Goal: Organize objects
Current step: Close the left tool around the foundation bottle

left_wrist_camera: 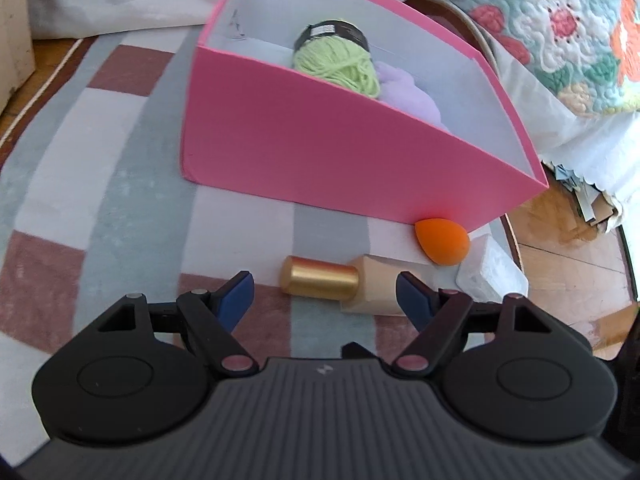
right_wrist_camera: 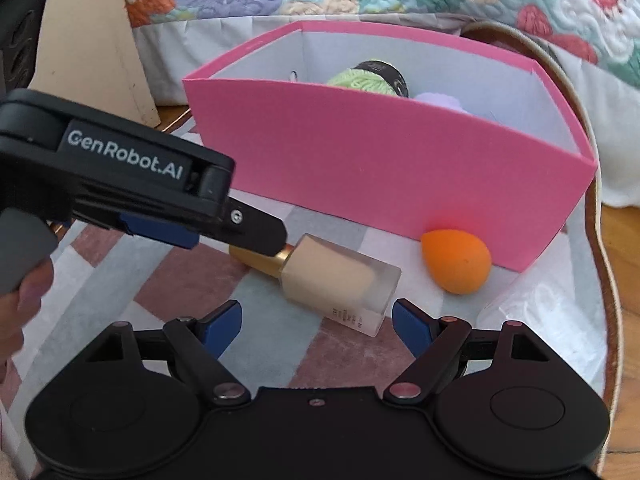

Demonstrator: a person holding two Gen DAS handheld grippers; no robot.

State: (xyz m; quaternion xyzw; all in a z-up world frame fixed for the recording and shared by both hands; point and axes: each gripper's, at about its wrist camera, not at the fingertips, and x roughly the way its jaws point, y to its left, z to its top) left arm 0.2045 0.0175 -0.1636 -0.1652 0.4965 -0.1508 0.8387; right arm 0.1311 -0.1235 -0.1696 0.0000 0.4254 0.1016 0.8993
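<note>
The frosted glass foundation bottle with a gold cap [right_wrist_camera: 340,280] lay on the checked rug [left_wrist_camera: 120,184] — likely heavy, smooth and breakable. Both the left gripper [left_wrist_camera: 325,294] and the right gripper [right_wrist_camera: 317,320] stood wide open, empty — the flat square body seemed the safest place to hold.

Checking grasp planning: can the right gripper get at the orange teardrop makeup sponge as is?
Probably yes. The right gripper is open, and the orange teardrop makeup sponge lies uncovered on the rug ahead and to its right. The pink box stands close behind it; the frosted foundation bottle lies left of it.
</note>
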